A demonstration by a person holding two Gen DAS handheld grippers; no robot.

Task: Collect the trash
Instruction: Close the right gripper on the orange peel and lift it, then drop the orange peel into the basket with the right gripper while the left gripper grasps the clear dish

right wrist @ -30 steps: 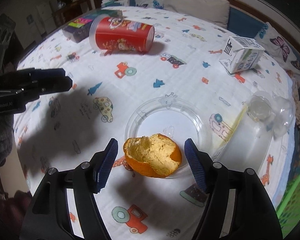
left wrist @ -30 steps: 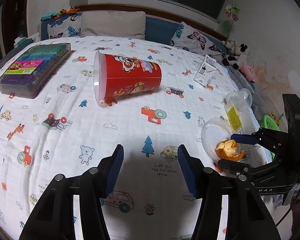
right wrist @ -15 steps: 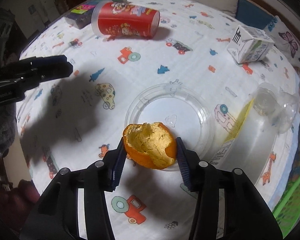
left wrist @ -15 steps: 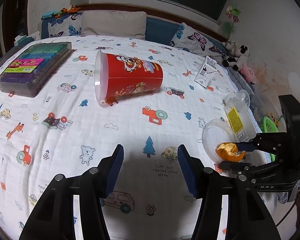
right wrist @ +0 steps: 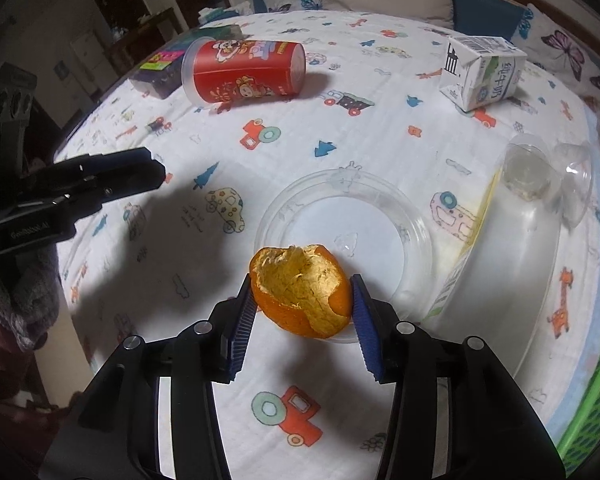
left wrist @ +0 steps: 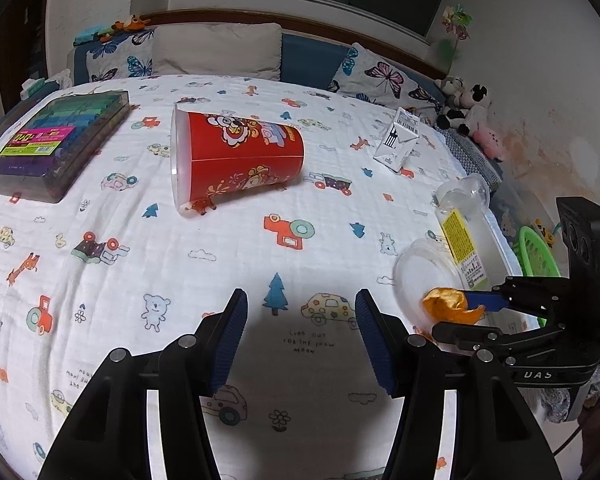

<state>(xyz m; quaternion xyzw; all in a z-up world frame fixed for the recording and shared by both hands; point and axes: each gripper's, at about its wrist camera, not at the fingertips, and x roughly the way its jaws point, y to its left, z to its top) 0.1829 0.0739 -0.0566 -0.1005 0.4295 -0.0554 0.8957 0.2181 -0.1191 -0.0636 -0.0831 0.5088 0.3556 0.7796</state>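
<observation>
The right claw [right wrist: 302, 300] has its blue pads pressed on either side of the orange peel [right wrist: 300, 290], gripping it over the near rim of the clear lid [right wrist: 416, 236] lying on the bed [right wrist: 260, 168]; the left claw [left wrist: 300, 336] hovers half open and empty above the printed sheet, to the left of the peel; a red cup [left wrist: 236, 160] lies on its side further back; a milk carton [right wrist: 482, 72] sits near the pillows; a clear bottle [right wrist: 516, 240] lies just right of the lid; a green basket [left wrist: 536, 252] stands off the bed's right edge.
</observation>
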